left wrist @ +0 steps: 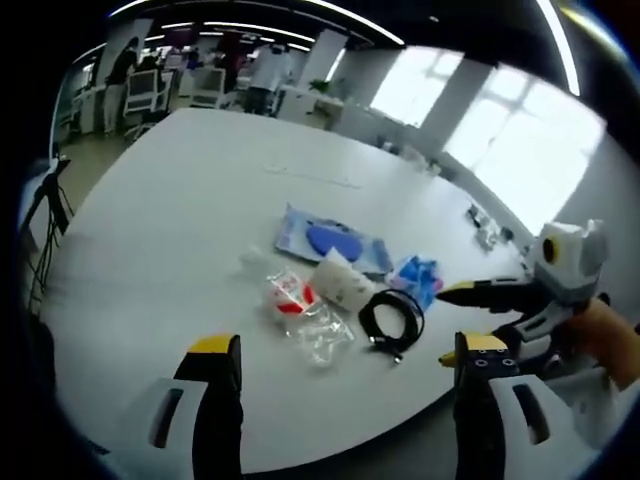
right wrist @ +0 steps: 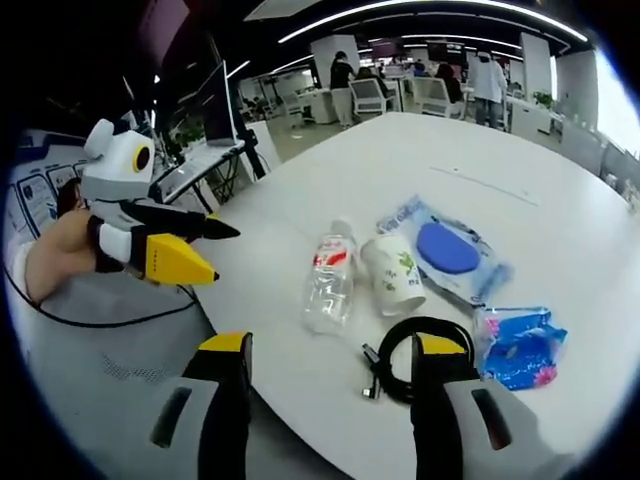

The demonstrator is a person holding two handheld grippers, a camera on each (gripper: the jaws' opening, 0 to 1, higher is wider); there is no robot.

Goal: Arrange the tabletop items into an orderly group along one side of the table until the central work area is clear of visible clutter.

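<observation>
Room: an open office with ceiling light strips, bright windows, desks and chairs at the far end, and people standing there.
Surface: a large white round-edged table (left wrist: 200, 200) (right wrist: 400, 170) with all the clutter gathered in one patch; every place below is given from the white paper cup.
White paper cup with a green print (left wrist: 343, 280) (right wrist: 391, 272): lies on its side in the middle of the cluster.
Clear plastic bottle with a red label (left wrist: 300, 312) (right wrist: 329, 280): lies flat just beside the cup, touching or nearly so.
Pale blue wet-wipe pack with a dark blue oval lid (left wrist: 330, 240) (right wrist: 445, 250): flat on the table on the cup's other side, just beside it.
Small crumpled blue packet (left wrist: 417, 276) (right wrist: 518, 345): near the cup, past the wipe pack's end.
Coiled black cable (left wrist: 392, 318) (right wrist: 415, 352): near the cup, toward the table edge, between the bottle and the blue packet.
Left gripper (left wrist: 340, 370) (right wrist: 205, 250): black jaws with yellow tips, spread wide, holding nothing, over the table edge and well apart from the cup.
Right gripper (right wrist: 335, 370) (left wrist: 465, 325): jaws parted, empty, just short of the cable coil.
Hand (left wrist: 610, 340): grips the right gripper's handle, off the table.
</observation>
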